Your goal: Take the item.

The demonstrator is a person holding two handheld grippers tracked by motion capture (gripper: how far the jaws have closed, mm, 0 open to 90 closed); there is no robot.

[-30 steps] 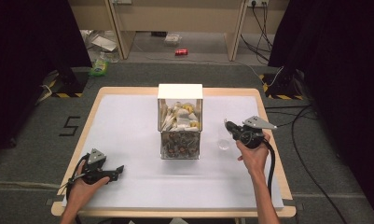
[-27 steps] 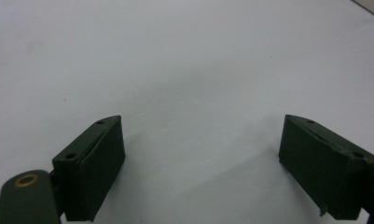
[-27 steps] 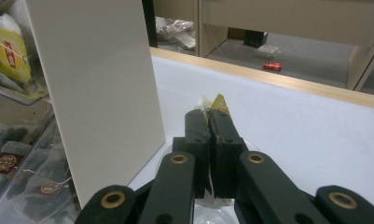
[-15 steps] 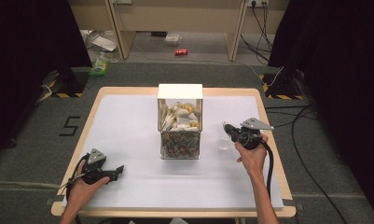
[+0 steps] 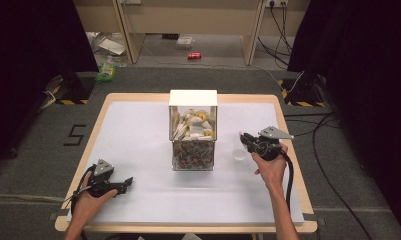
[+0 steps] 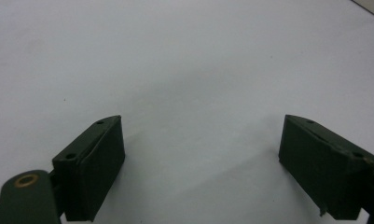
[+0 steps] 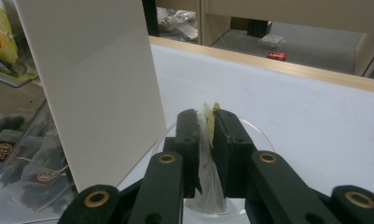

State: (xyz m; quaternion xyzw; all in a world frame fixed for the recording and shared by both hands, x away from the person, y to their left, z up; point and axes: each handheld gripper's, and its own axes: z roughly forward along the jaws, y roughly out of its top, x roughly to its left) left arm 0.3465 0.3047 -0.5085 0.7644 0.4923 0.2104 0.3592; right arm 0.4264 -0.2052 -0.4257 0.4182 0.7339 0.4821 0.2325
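High view: the table (image 5: 138, 135), covered in white, takes up the middle of the scene. At its centre stands a clear box (image 5: 193, 131) with a white top, its upper shelf stuffed with pale and yellow tea bags and its lower part with darker ones. At about 3 o'clock from the box, near its lower corner, the right gripper (image 5: 248, 141) points toward the box, held by a hand coming up from 6 o'clock. Just below its tip, on the white cover, sits a small clear cup (image 5: 239, 154).

At about 7 o'clock from the box, well apart from it, the left gripper (image 5: 125, 183) rests near the table's front edge, pointing toward 3 o'clock.

In the left gripper view its jaws stand spread wide over bare white cover, nothing between them.

In the right gripper view the jaws are nearly together, with a tea bag (image 7: 207, 154) between them: white mesh with a yellow tag at its top. They have just been opening slightly, and the pads are against the bag's sides. The bag hangs over the cup (image 7: 257, 133), whose rim curves behind the jaws. The box's white wall (image 7: 91, 88) rises at 10 o'clock, beside the jaws.
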